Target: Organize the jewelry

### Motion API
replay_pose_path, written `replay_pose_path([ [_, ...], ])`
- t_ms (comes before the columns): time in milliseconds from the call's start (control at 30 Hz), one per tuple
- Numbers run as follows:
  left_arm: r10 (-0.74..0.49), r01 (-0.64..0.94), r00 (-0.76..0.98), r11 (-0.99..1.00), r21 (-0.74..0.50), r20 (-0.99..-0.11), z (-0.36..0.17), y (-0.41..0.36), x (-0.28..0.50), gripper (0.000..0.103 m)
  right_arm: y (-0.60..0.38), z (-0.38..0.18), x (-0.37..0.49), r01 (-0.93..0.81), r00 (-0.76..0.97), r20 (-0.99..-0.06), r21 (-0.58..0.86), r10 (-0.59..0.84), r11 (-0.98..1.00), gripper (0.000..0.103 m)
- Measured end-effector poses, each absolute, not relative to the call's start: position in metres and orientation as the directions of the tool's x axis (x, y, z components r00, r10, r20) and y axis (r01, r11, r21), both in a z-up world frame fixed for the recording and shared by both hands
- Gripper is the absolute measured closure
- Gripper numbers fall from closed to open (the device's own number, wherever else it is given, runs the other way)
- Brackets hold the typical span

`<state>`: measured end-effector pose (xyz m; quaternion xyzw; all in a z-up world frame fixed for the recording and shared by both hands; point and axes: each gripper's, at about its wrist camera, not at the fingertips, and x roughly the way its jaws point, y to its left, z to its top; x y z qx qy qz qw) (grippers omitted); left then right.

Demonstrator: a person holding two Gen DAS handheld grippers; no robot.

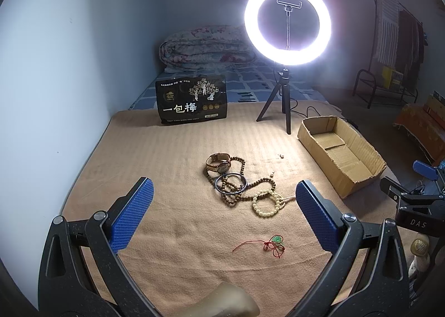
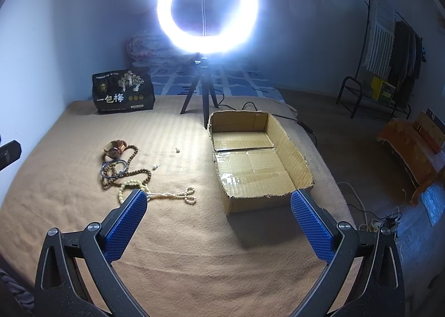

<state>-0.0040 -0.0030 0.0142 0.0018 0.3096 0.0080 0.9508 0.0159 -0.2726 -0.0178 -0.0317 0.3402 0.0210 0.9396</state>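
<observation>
On the tan blanket (image 1: 172,150) lies a pile of jewelry: a watch (image 1: 219,164) with a tan strap, a dark bangle (image 1: 230,183), a brown bead necklace (image 1: 244,187) and a cream bead strand (image 1: 267,205). A red cord with a green pendant (image 1: 274,243) lies nearer, between my left fingers. My left gripper (image 1: 224,212) hangs open above the blanket, holding nothing. My right gripper (image 2: 219,221) is open too, just before an empty cardboard box (image 2: 258,161). The right view shows the watch (image 2: 114,150), the bangle (image 2: 113,168) and the cream strand (image 2: 169,195).
A lit ring light on a tripod (image 1: 286,25) stands behind the jewelry, beside a black snack bag (image 1: 193,100). A folded quilt (image 1: 205,47) lies at the far wall. Two tiny pale pieces (image 1: 281,155) lie loose on the blanket. Cables run over the floor (image 2: 375,219) on the right.
</observation>
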Motion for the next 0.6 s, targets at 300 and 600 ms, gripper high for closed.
replay_pose_path([
  [300, 0.018, -0.015, 0.809, 1.000, 0.009, -0.587, 0.0146, -0.0038, -0.0042, 0.000, -0.2721, -0.0178, 0.0160, -0.061, 0.769, -0.640, -0.049, 0.016, 0.997, 0.000],
  [600, 0.017, -0.015, 0.810, 1.000, 0.008, -0.586, 0.0140, -0.0037, -0.0047, 0.000, -0.2718, -0.0182, 0.0157, -0.063, 0.768, -0.641, -0.048, 0.018, 0.997, 0.000],
])
